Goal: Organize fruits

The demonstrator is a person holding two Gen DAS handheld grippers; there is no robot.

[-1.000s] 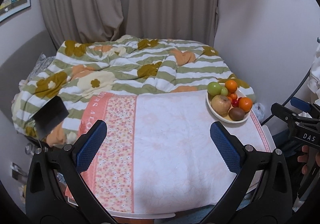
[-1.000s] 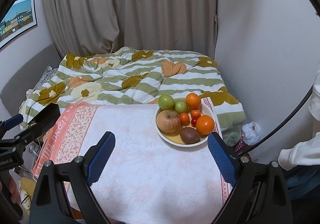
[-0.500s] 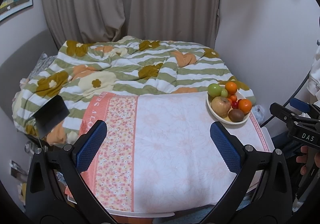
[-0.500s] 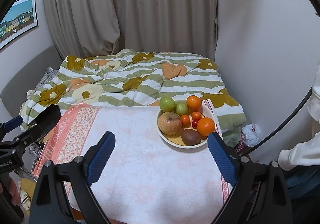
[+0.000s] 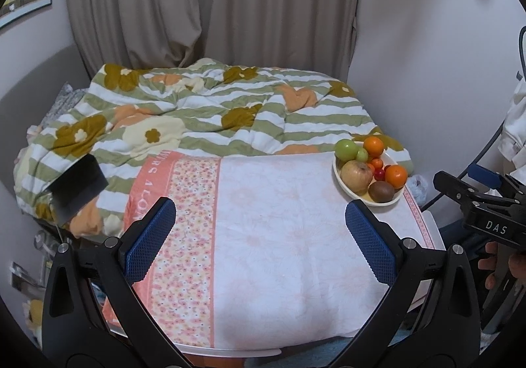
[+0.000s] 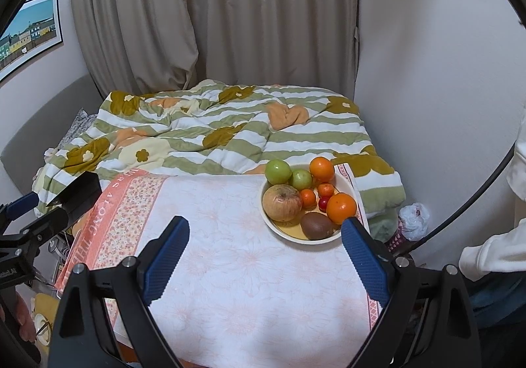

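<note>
at two o'clock on the tablecloth [image 6: 230, 256], the fruits crowd one bowl [image 6: 350, 185], already gathered or awaiting sorting. both the left gripper [image 5: 259, 236] and right gripper [image 6: 264, 256] hover with jaws spread; any grasp should suit round, rolling fruit.

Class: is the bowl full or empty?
Full: the bowl holds apples, oranges, a kiwi and small red fruits, crowded together.

Bedroom behind the tabletop
A striped flowered quilt [image 6: 230, 134] lies rumpled on the bed, beige curtains [image 6: 213, 13] hang behind it, a framed picture [image 6: 29, 33] is on the left wall, and a floral tablecloth [image 6: 230, 269] covers the tabletop.
</note>
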